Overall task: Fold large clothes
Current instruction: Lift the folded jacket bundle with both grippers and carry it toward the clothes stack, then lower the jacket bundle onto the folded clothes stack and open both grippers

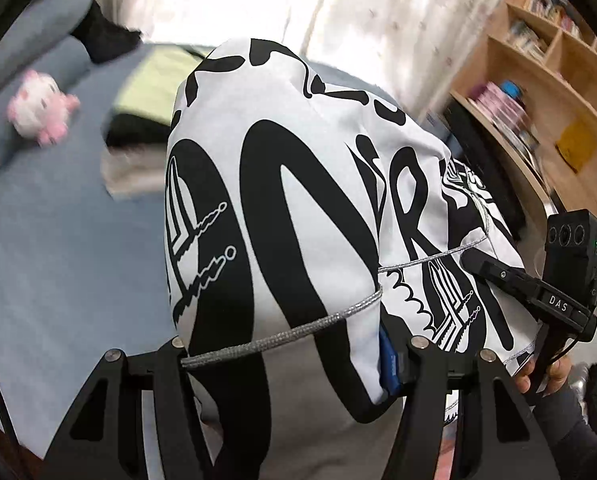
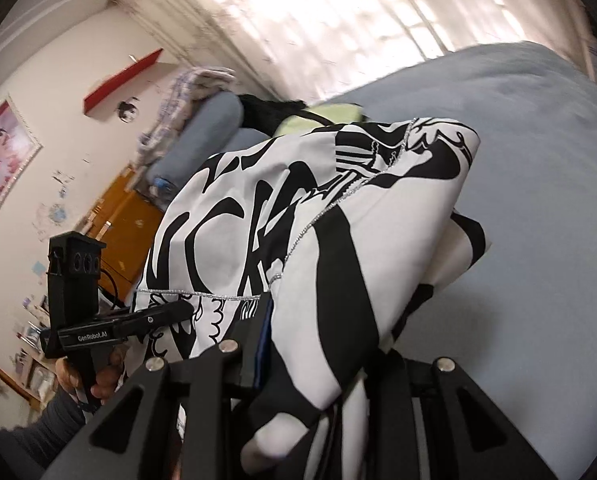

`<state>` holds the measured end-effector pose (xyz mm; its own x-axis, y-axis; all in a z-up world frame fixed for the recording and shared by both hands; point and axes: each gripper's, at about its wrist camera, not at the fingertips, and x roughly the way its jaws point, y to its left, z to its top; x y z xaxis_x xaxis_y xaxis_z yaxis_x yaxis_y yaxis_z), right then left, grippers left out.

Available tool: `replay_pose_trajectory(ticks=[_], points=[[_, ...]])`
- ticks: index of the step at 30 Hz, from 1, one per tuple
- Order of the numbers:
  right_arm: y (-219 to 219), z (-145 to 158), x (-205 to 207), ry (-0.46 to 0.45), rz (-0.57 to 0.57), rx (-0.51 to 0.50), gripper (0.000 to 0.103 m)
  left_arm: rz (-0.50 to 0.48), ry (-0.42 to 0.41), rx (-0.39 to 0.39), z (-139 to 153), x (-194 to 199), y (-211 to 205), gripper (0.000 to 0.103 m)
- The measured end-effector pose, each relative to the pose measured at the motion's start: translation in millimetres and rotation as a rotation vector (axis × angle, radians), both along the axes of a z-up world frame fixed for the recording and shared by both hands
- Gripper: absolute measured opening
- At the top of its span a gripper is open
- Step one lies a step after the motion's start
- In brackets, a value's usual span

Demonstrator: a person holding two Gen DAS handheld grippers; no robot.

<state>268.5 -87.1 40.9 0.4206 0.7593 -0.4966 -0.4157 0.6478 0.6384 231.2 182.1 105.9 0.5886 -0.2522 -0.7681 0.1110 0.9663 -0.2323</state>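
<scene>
Left wrist view: the left gripper (image 1: 294,354) has its jaws closed on the garment (image 1: 298,184), which billows up-frame over the bed (image 1: 58,240); the right gripper (image 1: 482,264) pinches its right edge.

Right wrist view: the right gripper (image 2: 298,364) is clamped on the garment (image 2: 338,208), cloth running toward the upper right; the left gripper (image 2: 186,310) grips at lower left.

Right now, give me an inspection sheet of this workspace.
Surface: blue bed sheet, mostly bare.
Job's things: black-and-white printed garment, lifted off the bed, bunched.
Clutter: pink plush toy; folded green item.
Grippers: left gripper and right gripper each clamp the garment's edge.
Cables: thin black lead behind left gripper.
Surroundings: wooden bookshelf, bright curtains, framed picture.
</scene>
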Motion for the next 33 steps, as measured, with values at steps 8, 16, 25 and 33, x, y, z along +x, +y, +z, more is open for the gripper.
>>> replay_pose_trajectory(ticks=[8, 16, 25, 33], points=[[101, 41, 155, -0.074, -0.010, 0.083, 0.026, 0.012, -0.085, 0.073, 76, 159, 83, 0.059], [166, -1, 308, -0.064, -0.067, 0.133, 0.027, -0.017, -0.094, 0.102, 53, 336, 149, 0.061], [187, -141, 362, 0.062, -0.094, 0.053, 0.049, 0.050, 0.085, -0.002, -76, 412, 199, 0.094], [190, -119, 346, 0.056, -0.095, -0.077, 0.061, 0.081, 0.024, 0.133, -50, 392, 173, 0.096]])
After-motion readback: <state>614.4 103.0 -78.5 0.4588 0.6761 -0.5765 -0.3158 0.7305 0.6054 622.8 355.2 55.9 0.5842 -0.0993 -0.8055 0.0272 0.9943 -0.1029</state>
